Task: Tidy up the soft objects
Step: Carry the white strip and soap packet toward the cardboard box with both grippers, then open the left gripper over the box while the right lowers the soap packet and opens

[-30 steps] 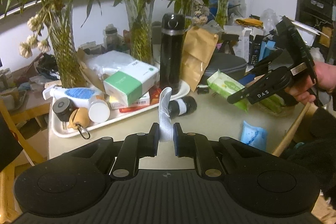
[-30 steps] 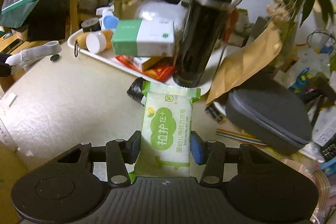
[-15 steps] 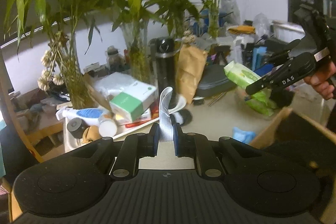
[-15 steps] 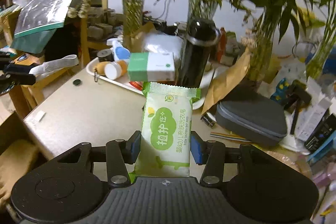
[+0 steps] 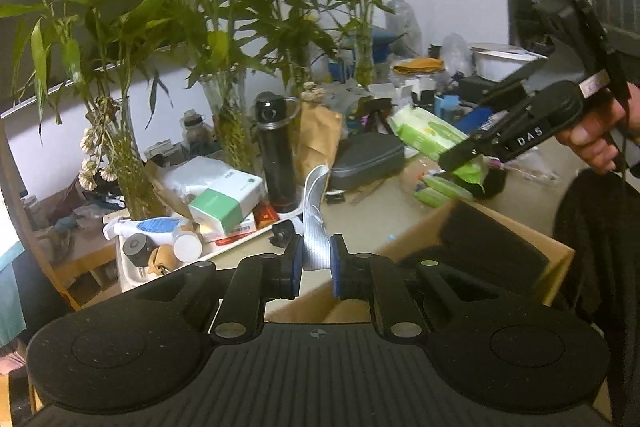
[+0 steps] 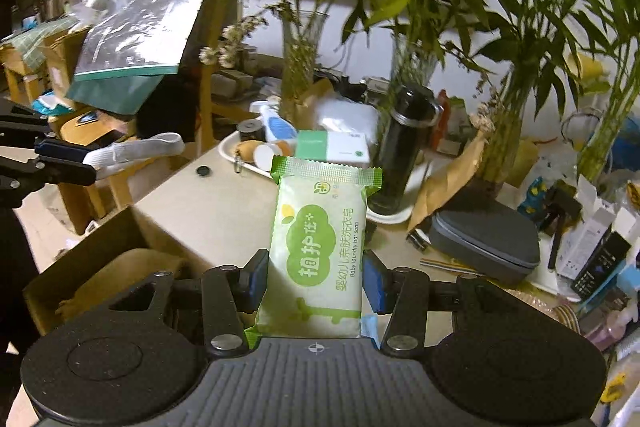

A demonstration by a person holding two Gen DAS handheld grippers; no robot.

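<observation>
1. The left gripper (image 5: 313,261) has its fingers closed on a white strap (image 5: 314,211); the strap stands up from between the blue pads and curls over at its top, toward 12 o'clock in the left wrist view.
2. In the right wrist view the same strap (image 6: 134,149) shows at 9 o'clock, sticking out sideways from the left gripper's (image 6: 86,165) fingers, off the desk's edge.
3. The right gripper (image 6: 316,281) grips a green and white soap packet (image 6: 318,251) by its long sides, the packet's crimped end pointing to 12 o'clock.
4. In the left wrist view, the packet (image 5: 436,139) hangs in the air at 2 o'clock, held by the right gripper (image 5: 466,155) with a hand (image 5: 596,143) behind it.
5. An open cardboard box (image 5: 424,235) sits at the near edge of the desk (image 6: 216,211), below both grippers; something tan and soft lies in it (image 6: 120,275).
6. Farther back on the desk, a white tray (image 5: 132,269) carries a green and white carton (image 5: 226,205), bottles and jars.
7. A black flask (image 6: 404,151) stands at the tray's right end, with a brown paper bag (image 6: 450,181) and a grey zip case (image 6: 486,241) beside it.
8. Vases of bamboo (image 5: 232,67) line the back of the desk.
</observation>
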